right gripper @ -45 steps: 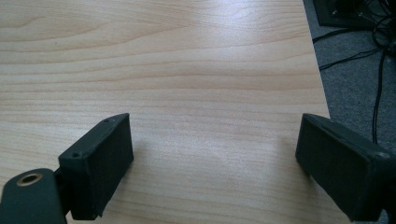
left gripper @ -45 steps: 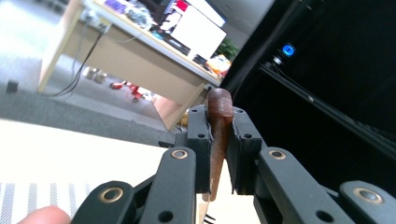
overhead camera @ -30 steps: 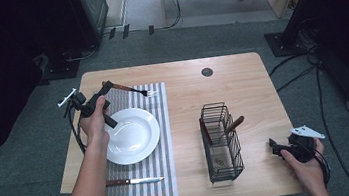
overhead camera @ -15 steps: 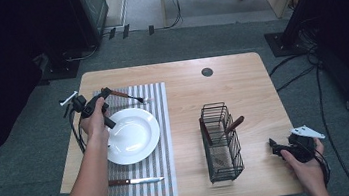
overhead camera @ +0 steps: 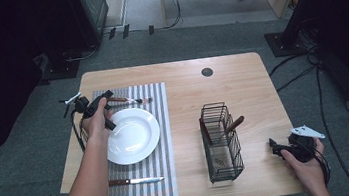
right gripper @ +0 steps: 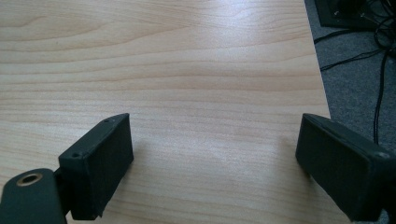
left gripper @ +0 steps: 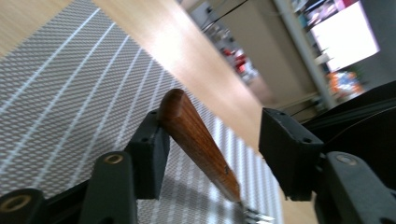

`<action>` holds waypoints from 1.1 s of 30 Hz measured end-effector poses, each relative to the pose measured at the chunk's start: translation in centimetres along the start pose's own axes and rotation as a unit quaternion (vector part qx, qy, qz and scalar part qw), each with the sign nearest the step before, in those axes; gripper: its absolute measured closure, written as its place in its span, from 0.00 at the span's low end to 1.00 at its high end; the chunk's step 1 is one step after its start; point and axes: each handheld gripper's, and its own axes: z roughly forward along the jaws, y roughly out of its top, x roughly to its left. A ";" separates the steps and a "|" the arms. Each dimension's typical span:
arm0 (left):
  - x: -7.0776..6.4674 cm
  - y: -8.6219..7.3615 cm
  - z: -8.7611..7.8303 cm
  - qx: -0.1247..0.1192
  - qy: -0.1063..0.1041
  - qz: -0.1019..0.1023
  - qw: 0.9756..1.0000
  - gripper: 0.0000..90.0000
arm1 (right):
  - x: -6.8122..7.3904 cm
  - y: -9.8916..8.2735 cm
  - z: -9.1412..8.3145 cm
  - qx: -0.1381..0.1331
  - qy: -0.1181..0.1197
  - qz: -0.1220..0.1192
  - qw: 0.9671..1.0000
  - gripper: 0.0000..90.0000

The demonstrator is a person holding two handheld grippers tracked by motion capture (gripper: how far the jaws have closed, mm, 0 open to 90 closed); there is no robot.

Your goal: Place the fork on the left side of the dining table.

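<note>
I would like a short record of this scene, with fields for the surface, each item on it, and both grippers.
surface: light wooden table
mat: grey striped placemat
plate: round white plate, on the mat
fork: wooden-handled fork, lying between the open jaws of the left gripper
knife: wooden-handled knife, at the mat's near edge
basket: black wire basket, with utensils inside
right gripper: open, above bare wood

The left gripper (overhead camera: 105,100) has come nearer the plate (overhead camera: 132,135), from above the far-left corner of the mat (overhead camera: 162,129) to just beyond the plate's far-left rim. The fork (overhead camera: 129,100) it carried now lies on the mat beyond the plate, and the jaws stand apart around its wooden handle.
</note>
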 end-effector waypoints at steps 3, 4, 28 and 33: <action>-0.1 0.0 0.3 0.015 0.012 0.009 1.000 0.38 | 0.0 0.0 0.0 0.000 0.000 0.000 1.000 0.12; -0.2 0.1 0.5 0.023 0.025 0.013 0.999 0.35 | 0.0 0.0 0.0 0.000 0.001 0.000 1.000 0.12; -2.5 1.1 0.0 0.051 0.071 0.169 0.982 0.53 | -0.1 0.0 0.0 0.000 0.003 -0.002 1.000 0.12; -3.2 1.2 -1.5 0.011 0.059 0.218 0.974 0.37 | -0.1 0.0 0.0 0.000 0.003 -0.002 1.000 0.12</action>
